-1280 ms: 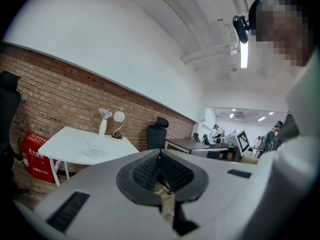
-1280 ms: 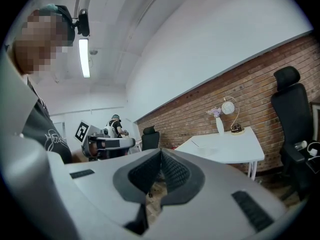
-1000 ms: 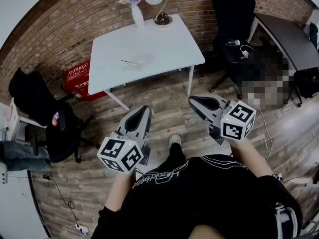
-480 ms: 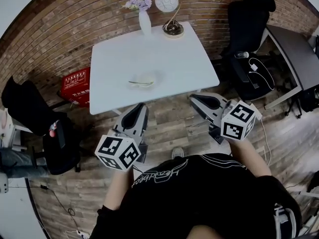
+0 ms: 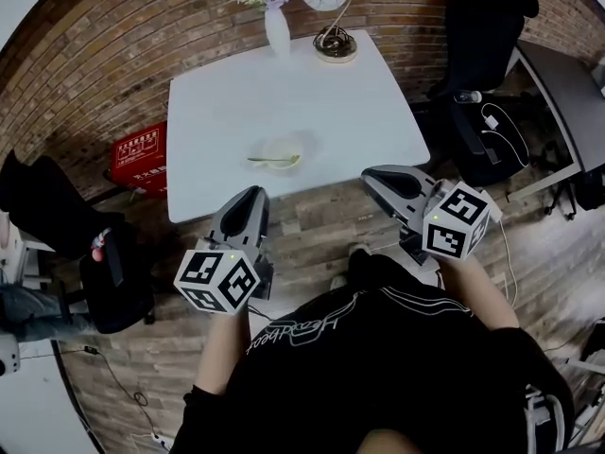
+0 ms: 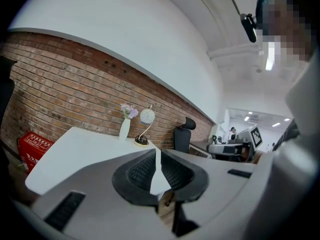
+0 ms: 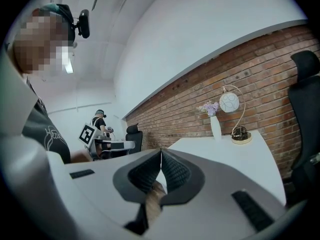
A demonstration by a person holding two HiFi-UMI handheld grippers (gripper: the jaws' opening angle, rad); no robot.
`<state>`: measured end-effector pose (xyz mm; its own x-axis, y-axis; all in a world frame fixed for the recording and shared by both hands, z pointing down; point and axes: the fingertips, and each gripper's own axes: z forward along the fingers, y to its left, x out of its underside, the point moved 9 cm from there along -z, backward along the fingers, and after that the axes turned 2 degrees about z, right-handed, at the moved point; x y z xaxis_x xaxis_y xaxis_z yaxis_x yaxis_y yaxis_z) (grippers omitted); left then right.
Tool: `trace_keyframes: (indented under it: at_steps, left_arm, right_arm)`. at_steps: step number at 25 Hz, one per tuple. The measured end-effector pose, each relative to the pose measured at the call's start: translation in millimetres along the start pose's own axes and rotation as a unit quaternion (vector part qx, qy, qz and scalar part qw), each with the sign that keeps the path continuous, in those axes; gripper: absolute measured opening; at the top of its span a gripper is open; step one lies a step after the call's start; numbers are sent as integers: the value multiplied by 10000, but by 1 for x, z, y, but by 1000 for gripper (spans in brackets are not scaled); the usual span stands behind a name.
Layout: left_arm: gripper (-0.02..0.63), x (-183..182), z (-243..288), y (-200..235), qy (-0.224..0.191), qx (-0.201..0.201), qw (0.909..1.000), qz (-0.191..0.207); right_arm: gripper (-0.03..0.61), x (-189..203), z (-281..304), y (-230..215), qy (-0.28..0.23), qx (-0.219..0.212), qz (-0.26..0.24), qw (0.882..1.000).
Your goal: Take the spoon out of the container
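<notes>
The left gripper [image 5: 248,198] and right gripper [image 5: 374,177] are hanging pressed together, empty. The spoon [image 5: 272,161] is lying in the container [image 5: 295,143], farther away.

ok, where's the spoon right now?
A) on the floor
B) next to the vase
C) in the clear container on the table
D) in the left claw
C: the spoon lies in the container on the table; left claw and right claw are shut, empty.

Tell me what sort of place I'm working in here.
Looks like an office or studio: a brick wall, a black office chair, and a white table with a vase and lamp.
</notes>
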<state>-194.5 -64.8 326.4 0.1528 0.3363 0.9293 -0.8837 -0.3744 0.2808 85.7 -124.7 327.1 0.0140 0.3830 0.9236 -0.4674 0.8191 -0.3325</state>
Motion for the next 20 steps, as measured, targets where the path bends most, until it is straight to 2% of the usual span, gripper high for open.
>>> trace_keyframes:
  at_steps: [11, 20]
  left_arm:
    - [22, 15, 35, 46, 218, -538, 9975, -407]
    - [133, 31, 75, 85, 525, -814, 9922, -789]
  right_arm:
    - [-3, 1, 45, -54, 252, -307, 185, 9990]
    - [-3, -1, 90, -100, 482, -496, 385, 9969]
